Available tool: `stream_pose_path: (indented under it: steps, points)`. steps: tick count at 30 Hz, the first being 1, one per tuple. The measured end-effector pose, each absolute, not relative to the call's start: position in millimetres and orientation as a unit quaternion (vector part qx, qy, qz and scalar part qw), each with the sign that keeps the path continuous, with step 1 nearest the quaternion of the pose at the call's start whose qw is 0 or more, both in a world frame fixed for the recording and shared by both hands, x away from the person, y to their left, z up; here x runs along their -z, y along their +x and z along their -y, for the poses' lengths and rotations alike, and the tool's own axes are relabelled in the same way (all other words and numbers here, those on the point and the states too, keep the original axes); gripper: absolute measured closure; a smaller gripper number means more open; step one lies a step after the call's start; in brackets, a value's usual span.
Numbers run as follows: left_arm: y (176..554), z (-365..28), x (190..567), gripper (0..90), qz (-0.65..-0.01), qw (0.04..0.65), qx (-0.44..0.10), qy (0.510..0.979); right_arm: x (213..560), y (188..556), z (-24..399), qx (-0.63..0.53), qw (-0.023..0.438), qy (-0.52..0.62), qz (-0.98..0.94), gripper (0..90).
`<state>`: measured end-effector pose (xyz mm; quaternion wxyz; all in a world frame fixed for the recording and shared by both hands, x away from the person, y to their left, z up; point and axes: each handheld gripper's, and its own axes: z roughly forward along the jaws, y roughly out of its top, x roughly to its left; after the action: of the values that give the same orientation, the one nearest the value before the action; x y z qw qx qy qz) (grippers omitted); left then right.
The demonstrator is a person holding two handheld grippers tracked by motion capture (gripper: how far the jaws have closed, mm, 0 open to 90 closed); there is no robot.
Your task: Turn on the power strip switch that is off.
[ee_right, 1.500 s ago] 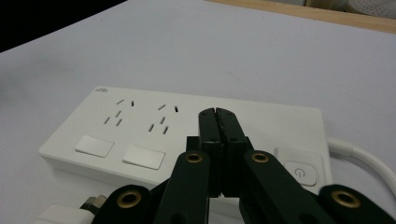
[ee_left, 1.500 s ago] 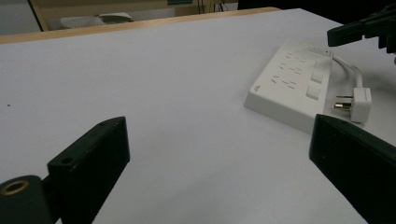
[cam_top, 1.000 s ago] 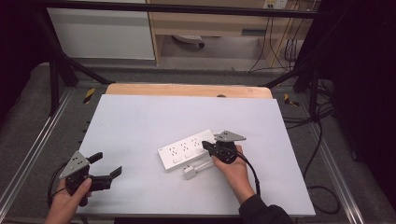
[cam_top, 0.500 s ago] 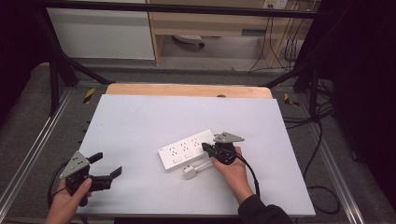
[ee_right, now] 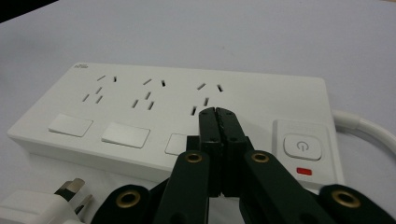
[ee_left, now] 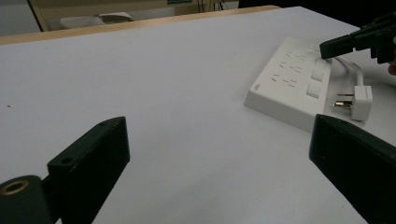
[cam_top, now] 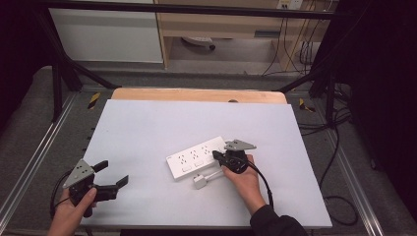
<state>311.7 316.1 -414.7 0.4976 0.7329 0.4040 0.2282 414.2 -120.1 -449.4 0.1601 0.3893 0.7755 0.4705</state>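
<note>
A white power strip lies near the middle of the white table, its cable and white plug beside its near edge. My right gripper is shut with nothing between its jaws; the tips hover over the strip's top, just left of the power button and its red light. My left gripper is open at the table's near left, well apart from the strip, holding nothing.
The white table top has a wooden strip along its far edge. Black frame bars and metal rails border the table. Cables hang off the right side. A cabinet stands beyond.
The right gripper has edged slightly along the power strip. The left gripper has stayed where it was, open.
</note>
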Motion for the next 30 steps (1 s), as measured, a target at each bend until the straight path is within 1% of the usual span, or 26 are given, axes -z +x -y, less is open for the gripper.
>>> stream_pose_path:
  steps: [30]
  points:
    - [311.6, -315.6, 414.9, 5.1, -0.404, 0.497, -0.228, 0.733, 451.2, 413.8, 120.0, -0.475, 0.161, 0.396, -0.769, 90.0]
